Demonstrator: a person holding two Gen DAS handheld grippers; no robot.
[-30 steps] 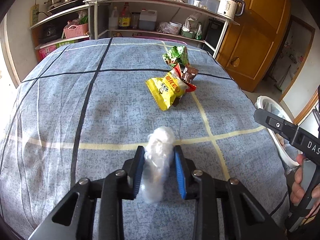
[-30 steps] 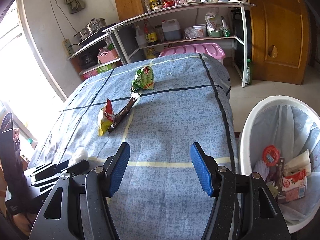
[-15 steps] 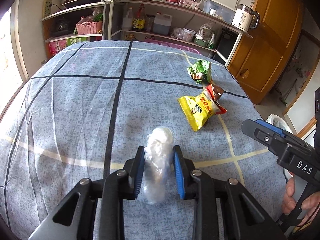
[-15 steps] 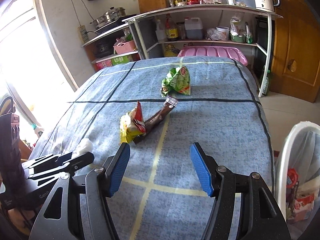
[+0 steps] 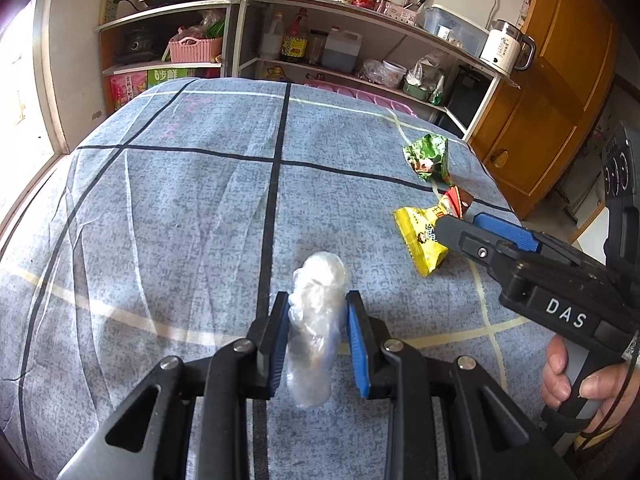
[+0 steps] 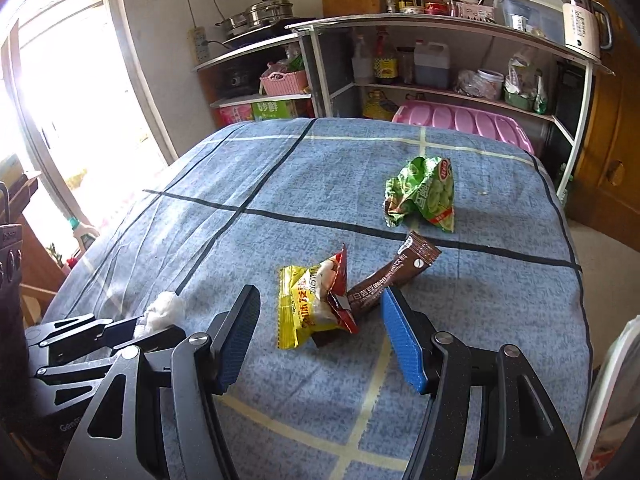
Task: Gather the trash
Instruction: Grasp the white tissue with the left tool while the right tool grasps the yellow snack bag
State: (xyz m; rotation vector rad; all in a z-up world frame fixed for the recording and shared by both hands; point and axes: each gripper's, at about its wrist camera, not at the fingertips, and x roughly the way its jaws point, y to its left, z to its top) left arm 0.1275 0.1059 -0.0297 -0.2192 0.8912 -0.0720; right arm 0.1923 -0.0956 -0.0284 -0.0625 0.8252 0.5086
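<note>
- Left wrist view: the left gripper (image 5: 317,334) has its blue-padded fingers pressed against a crumpled wad of clear plastic film (image 5: 316,328), which stands up between them and pokes out above and below the pads.
- The wad hangs over a table covered in a blue cloth with black and cream grid lines (image 5: 180,208).
- Farther right on the cloth lie a yellow snack packet (image 5: 420,242), a red-edged wrapper (image 5: 456,200) just behind it, and a crumpled green snack bag (image 5: 430,158) beyond both.
- The right gripper (image 5: 476,226) reaches in from the right, its tips just over the yellow packet; a hand (image 5: 576,380) grips its handle at the lower right.
- Right wrist view: the right gripper (image 6: 320,340) has its fingers spread wide apart, holding nothing.
- Between and just ahead of them lie the yellow snack packet (image 6: 298,312), the red-edged wrapper (image 6: 340,296) lying on it, and a long brown sachet (image 6: 390,280) angled up to the right.
- The crumpled green snack bag (image 6: 424,194) sits well beyond, near a black line.
- At the left, the left gripper (image 6: 132,328) holds the white-looking wad of film (image 6: 162,312).
- A white bin's rim (image 6: 612,380) shows at the right edge, beside the table.
</note>
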